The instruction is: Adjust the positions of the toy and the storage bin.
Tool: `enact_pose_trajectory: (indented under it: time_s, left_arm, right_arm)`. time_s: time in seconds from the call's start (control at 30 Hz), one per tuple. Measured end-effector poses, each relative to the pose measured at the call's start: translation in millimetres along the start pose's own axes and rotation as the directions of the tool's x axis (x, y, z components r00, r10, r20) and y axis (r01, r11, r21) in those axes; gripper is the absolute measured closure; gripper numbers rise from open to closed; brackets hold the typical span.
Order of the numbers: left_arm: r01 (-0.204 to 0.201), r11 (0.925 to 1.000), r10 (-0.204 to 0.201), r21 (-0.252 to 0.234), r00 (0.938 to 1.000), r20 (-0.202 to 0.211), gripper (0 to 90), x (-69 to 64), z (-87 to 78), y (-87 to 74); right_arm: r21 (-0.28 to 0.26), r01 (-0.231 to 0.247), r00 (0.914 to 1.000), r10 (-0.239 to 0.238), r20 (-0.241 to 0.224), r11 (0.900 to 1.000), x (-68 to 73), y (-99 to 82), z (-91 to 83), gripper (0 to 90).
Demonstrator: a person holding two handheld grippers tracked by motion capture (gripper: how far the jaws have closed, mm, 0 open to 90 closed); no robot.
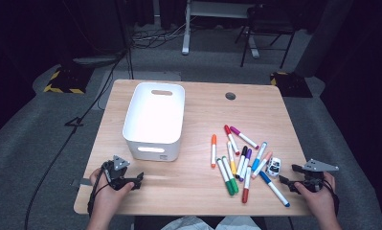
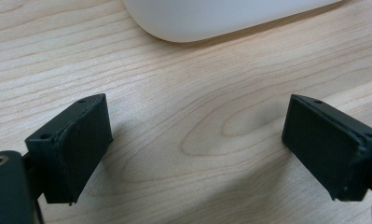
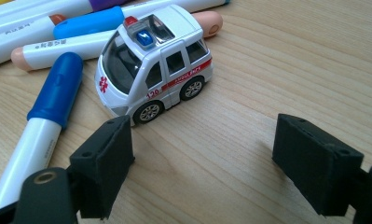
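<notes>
A: Where was the toy car [image 3: 153,70] found?

B: Just ahead of the right gripper [image 3: 202,163], a little toward its left jaw, nose turned that way, markers [image 1: 236,160] touching its far side. The jaws were spread, nothing between them.

A: And the left gripper [image 2: 197,154]?

B: Also spread and empty, well apart, near the bin [image 1: 152,120]. Bare table [image 1: 198,191] was left on the car's near side.

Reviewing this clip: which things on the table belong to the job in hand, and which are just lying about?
In the job:
- toy ambulance, just ahead of the open right tongs
- felt-tip markers beside it

Lying about, as far as I can tell:
- white bin
- table grommet
</notes>
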State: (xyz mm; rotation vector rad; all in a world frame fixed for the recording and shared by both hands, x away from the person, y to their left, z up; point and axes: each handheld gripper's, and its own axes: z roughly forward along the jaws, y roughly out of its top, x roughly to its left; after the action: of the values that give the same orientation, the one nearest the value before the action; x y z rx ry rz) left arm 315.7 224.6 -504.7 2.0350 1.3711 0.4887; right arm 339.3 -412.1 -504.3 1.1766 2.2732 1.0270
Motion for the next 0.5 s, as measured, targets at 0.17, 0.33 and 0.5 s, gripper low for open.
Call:
enact_pose_trajectory:
  time_s: [0.17, 0.33, 0.5]
  left_arm:
    - [0.058, 0.9971, -0.056, -0.050, 0.9969, 0.055, 17.8, 6.4, -8.1, 0.6]
    - [0.057, 0.9950, -0.052, -0.081, 0.9966, 0.063, 23.1, 9.1, -38.9, 15.0]
    - [0.057, 0.9917, -0.048, -0.116, 0.9962, 0.072, 24.6, 12.4, -56.8, 26.8]
  right_arm:
    - [0.000, 0.001, 1.0000, -0.001, 0.000, 1.0000, 0.0, 0.0, 0.0, 20.5]
    - [0.000, 0.000, 1.0000, 0.000, 0.000, 1.0000, 0.0, 0.0, 0.0, 20.5]
    - [0.000, 0.000, 1.0000, 0.000, 0.000, 1.0000, 0.0, 0.0, 0.0, 20.5]
